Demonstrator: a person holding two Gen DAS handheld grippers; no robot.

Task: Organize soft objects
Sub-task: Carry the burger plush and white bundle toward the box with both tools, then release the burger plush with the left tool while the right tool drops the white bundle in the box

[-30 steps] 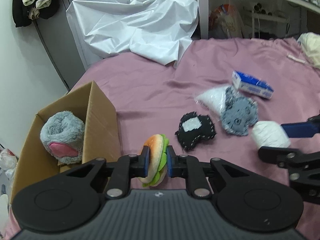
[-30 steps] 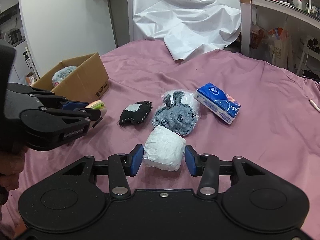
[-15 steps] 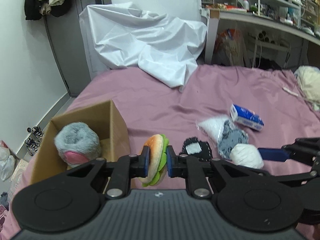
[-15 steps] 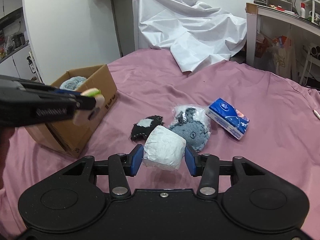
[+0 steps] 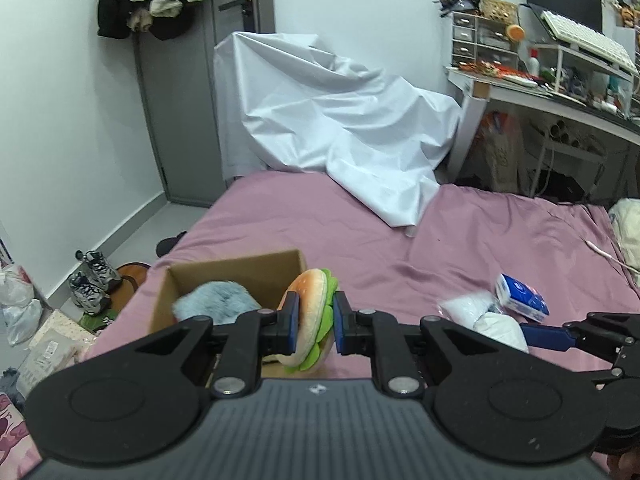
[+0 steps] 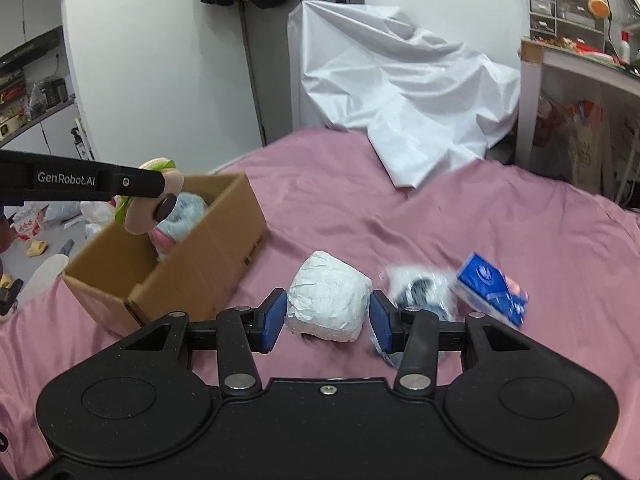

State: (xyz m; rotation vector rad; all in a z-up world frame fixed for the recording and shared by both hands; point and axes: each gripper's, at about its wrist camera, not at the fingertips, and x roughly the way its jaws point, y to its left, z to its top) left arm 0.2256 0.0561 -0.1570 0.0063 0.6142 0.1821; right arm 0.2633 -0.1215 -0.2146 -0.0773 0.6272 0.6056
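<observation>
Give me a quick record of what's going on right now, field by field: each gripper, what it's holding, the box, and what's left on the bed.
left gripper: shut on the burger plush, held above the cardboard box
right gripper: shut on the white wrapped bundle, lifted off the bed
cardboard box contents: a grey-and-pink fluffy plush
on the pink bedsheet: a blue tissue pack and a grey plush in a clear bag, side by side
far end of bed: crumpled white sheet

White walls [image 5: 60, 120], grey door [image 5: 192, 100], perhaps tiled floor [image 5: 160, 220].
</observation>
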